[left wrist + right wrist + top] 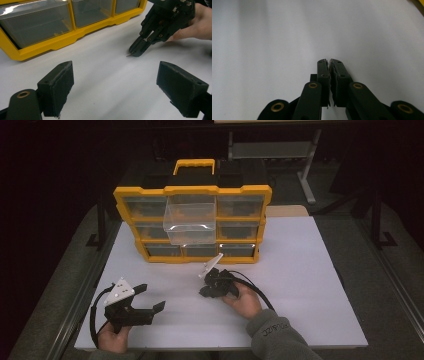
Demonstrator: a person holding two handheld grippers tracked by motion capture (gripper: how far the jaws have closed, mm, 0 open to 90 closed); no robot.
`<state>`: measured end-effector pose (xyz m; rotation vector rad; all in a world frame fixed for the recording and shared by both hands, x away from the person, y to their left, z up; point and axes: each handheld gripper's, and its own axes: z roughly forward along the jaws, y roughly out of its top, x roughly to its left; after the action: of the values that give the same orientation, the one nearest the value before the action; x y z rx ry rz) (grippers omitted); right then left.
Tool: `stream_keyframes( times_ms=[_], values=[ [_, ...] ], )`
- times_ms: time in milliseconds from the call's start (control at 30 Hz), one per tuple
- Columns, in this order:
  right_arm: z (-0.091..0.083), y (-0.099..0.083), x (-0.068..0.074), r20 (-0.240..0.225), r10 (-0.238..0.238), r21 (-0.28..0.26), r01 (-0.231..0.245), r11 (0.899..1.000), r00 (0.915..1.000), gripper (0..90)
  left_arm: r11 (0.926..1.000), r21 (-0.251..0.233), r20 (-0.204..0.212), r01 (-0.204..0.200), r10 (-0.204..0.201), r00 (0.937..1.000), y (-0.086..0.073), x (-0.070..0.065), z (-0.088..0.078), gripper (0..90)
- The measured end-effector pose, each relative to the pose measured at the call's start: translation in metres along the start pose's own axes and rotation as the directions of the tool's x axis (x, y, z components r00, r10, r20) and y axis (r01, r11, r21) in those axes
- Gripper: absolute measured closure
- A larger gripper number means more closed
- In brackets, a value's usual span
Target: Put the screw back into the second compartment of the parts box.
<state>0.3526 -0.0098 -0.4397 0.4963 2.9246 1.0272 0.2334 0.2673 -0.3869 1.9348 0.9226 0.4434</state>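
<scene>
Yellow plastic frames the drawer organizer point(150, 254) standing at the far side of the white table point(300, 285), its black carry-handle top merging into the dark background. One clear drawer point(190, 223) in the middle column juts out toward the person; whatever the smoky translucent drawers contain is too dim to make out. The left gripper point(150, 299) rests low near the table's front-left, jaws spread wide, their blocky matte-black pads showing in its own view. The right gripper point(204, 292), held in the right hand point(243, 300), tilts down with its tips touching the tabletop, jaws pressed together. A tiny glinting thing point(129, 55) lies at those tips; whether it is pinched is unclear. A grey sleeve point(277, 335) is cut off at the bottom edge.
</scene>
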Motion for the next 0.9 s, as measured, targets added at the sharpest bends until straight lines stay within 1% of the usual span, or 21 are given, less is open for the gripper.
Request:
stream_keyframes(
  times_ms=[33, 67, 100, 167, 233, 300, 333, 433, 467, 500, 533, 667, 733, 800, 867, 900],
  values=[
    [-0.001, 0.0, 0.0, -0.001, -0.005, -0.001, 0.005, 1.0, 1.0, 84.5, 1.0, 0.0, 0.0, 0.0, 0.0, 1.0, 0.0, 0.0, 0.0, 14.0],
    [-0.002, -0.001, 0.0, 0.009, -0.009, 0.004, 0.009, 1.0, 0.9999, 84.6, 1.0, 0.0, 0.0, -0.001, 0.001, 1.0, 0.0, 0.0, 0.0, 14.0],
    [-0.003, -0.001, 0.001, 0.01, -0.001, 0.015, 0.001, 1.0, 1.0, 84.6, 1.0, 0.001, 0.0, -0.002, 0.002, 1.0, 0.0, 0.0, 0.0, 14.0],
    [-0.004, -0.002, 0.0, 0.006, -0.009, 0.017, 0.009, 1.0, 0.9999, 84.6, 1.0, 0.002, 0.001, -0.004, 0.004, 1.0, 0.0, 0.0, 0.0, 13.9],
    [-0.007, -0.003, 0.0, -0.011, -0.008, 0.013, 0.008, 1.0, 0.9999, 84.7, 1.0, 0.003, 0.001, -0.006, 0.006, 1.0, 0.0, 0.0, 0.0, 14.0],
    [-0.01, -0.004, 0.0, -0.004, -0.007, 0.013, 0.007, 1.0, 1.0, 84.7, 1.0, 0.003, 0.001, -0.005, 0.005, 1.0, 0.0, 0.0, 0.0, 14.0],
    [-0.012, -0.004, 0.0, -0.013, -0.008, 0.008, 0.008, 1.0, 0.9999, 84.7, 1.0, 0.003, 0.001, -0.005, 0.005, 1.0, 0.0, 0.0, 0.0, 13.9],
    [-0.014, -0.005, -0.001, -0.017, -0.011, 0.012, 0.011, 1.0, 0.9998, 84.7, 1.0, 0.005, 0.001, -0.007, 0.007, 1.0, 0.0, 0.0, 0.0, 14.0],
    [-0.015, -0.006, -0.001, -0.022, -0.006, 0.014, 0.006, 1.0, 0.9997, 84.7, 1.0, 0.001, 0.001, -0.009, 0.009, 1.0, 0.0, 0.0, 0.0, 14.0],
    [-0.017, -0.007, -0.003, -0.037, 0.001, 0.008, -0.001, 1.0, 0.9993, 84.7, 1.0, -0.001, 0.001, -0.008, 0.008, 1.0, 0.0, -0.001, 0.0, 14.0],
    [-0.018, -0.008, -0.003, -0.027, -0.002, 0.005, 0.002, 1.0, 0.9996, 84.7, 1.0, 0.001, 0.0, -0.009, 0.009, 1.0, 0.0, 0.0, 0.0, 14.0],
    [-0.022, -0.008, -0.004, -0.04, 0.004, -0.001, -0.004, 1.0, 0.9992, 84.8, 0.9999, 0.005, 0.0, -0.009, 0.009, 1.0, 0.0, 0.0, 0.0, 14.0],
    [-0.025, -0.008, -0.004, -0.037, 0.001, 0.003, -0.001, 1.0, 0.9993, 84.8, 1.0, 0.004, 0.0, -0.007, 0.007, 1.0, 0.0, 0.0, 0.0, 14.0],
    [-0.028, -0.009, -0.005, -0.048, 0.004, -0.001, -0.004, 1.0, 0.9988, 84.8, 1.0, 0.004, 0.0, -0.006, 0.006, 1.0, 0.0, 0.0, 0.0, 14.0],
    [-0.029, -0.01, -0.005, -0.042, 0.003, 0.001, -0.003, 1.0, 0.9991, 84.7, 1.0, 0.002, 0.001, -0.006, 0.006, 1.0, 0.0, 0.0, 0.0, 14.0],
    [-0.03, -0.01, -0.005, -0.057, 0.009, 0.003, -0.009, 1.0, 0.9983, 84.7, 1.0, 0.001, 0.001, -0.007, 0.007, 1.0, 0.0, 0.0, 0.0, 14.0]
  ],
)
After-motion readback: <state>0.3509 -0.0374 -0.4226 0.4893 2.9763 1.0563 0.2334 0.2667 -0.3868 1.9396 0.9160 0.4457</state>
